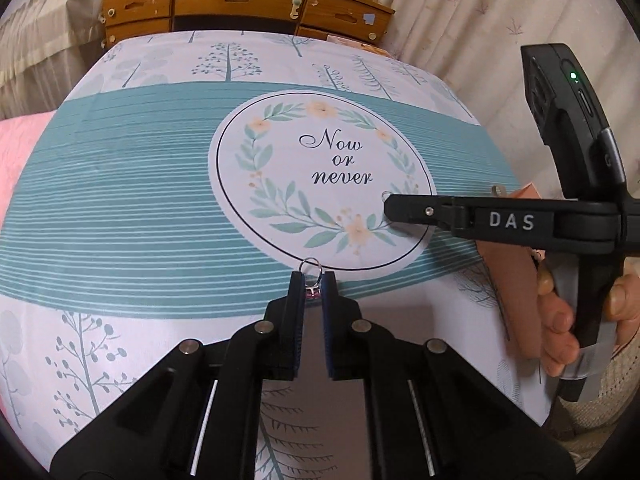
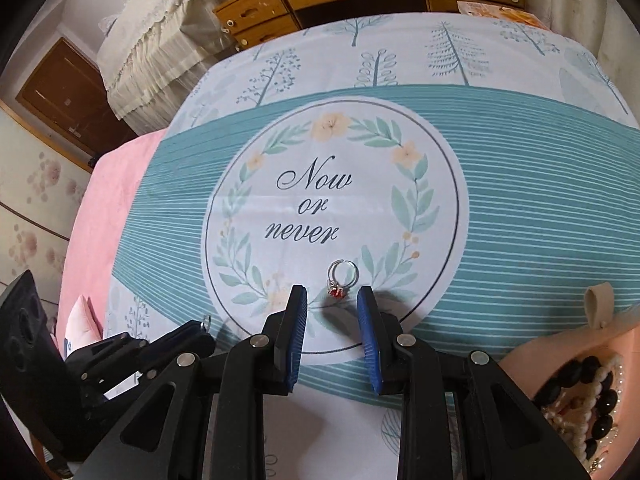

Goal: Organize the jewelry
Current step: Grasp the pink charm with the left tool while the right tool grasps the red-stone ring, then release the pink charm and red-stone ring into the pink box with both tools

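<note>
1. The left tongs [image 1: 313,280] are pinched on a silver ring [image 1: 312,267]: the band loop stands up above the tips, and the pinkish stone sits between the pads.
2. The right tongs [image 2: 332,300] are spread, their blue pads apart with nothing gripped.
3. A second silver ring with a red stone [image 2: 341,278] lies flat on the cloth just ahead of the right tongs' gap, touching neither pad.
4. That ring rests inside the white printed circle [image 2: 336,208] that carries the words "Now or never" and a leaf wreath.
5. In the left wrist view the right tongs reach in sideways from the right, held by a hand [image 1: 568,312].
6. A teal-striped tablecloth with tree prints [image 1: 120,200] covers the desk.
7. At the right edge, a peach-coloured pouch [image 2: 560,352] holds black beads [image 2: 600,400] and pearl strands [image 2: 576,412].
8. A wooden drawer unit [image 1: 240,4] stands beyond the desk's far edge.
</note>
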A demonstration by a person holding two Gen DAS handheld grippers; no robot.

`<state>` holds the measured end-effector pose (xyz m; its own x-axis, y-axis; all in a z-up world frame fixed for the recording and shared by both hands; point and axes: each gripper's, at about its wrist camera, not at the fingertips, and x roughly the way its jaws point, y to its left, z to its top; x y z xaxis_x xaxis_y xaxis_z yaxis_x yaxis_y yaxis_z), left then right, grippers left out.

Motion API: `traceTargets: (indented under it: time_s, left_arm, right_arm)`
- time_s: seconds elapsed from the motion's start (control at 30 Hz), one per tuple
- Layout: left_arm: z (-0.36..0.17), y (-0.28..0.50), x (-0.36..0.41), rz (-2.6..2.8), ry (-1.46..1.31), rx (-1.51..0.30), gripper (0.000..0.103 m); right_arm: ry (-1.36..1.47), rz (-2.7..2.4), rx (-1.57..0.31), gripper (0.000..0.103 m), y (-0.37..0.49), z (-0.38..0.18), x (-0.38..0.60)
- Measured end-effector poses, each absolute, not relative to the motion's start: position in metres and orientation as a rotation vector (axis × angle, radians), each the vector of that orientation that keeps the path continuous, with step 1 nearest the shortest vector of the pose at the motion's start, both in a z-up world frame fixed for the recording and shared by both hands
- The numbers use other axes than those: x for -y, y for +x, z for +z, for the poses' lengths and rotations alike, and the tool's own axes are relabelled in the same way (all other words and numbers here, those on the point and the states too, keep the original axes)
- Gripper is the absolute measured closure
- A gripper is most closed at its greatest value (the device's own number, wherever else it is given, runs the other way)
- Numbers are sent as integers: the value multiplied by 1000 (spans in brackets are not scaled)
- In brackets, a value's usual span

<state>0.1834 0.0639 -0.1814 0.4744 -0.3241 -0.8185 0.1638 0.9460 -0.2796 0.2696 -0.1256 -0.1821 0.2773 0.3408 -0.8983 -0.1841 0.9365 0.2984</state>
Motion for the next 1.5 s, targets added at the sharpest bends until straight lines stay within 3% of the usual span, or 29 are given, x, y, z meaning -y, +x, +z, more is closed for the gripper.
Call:
traceTargets:
  time_s: [0.1, 0.17, 0.2, 0.33, 0.7, 1.07, 1.4, 1.47, 1.5]
  left_arm:
    - [-182, 182, -66, -304, -195, -1042, 97]
    - [-181, 181, -67, -308, -208, -1043, 97]
    - [-181, 181, -68, -307, -211, -1041, 97]
    - [-172, 176, -69, -307, -217, -1026, 97]
    - [-121, 153, -45, -355, -192, -952, 97]
    - [-52, 137, 61, -524, -116, -863, 97]
    - [-50, 129, 146, -559, -29, -871, 97]
    - [-59, 128, 153, -535, -10, -896, 94]
    - [-64, 128, 154, -523, -1, -911, 87]
  right_arm:
    - [94, 341, -1226, 77, 272, -181, 116]
    - [43, 323, -1213, 83, 271, -181, 110]
    - [14, 309, -1206, 92, 271, -181, 107]
    - [18, 334, -1202, 96, 268, -180, 108]
    - [328, 509, -1084, 96, 214, -110, 184]
    - [318, 393, -870, 96, 124, -38, 296]
    - [278, 331, -881, 96, 81, -44, 353]
    - [278, 333, -913, 96, 82, -55, 353]
    - [278, 329, -921, 94, 80, -60, 354]
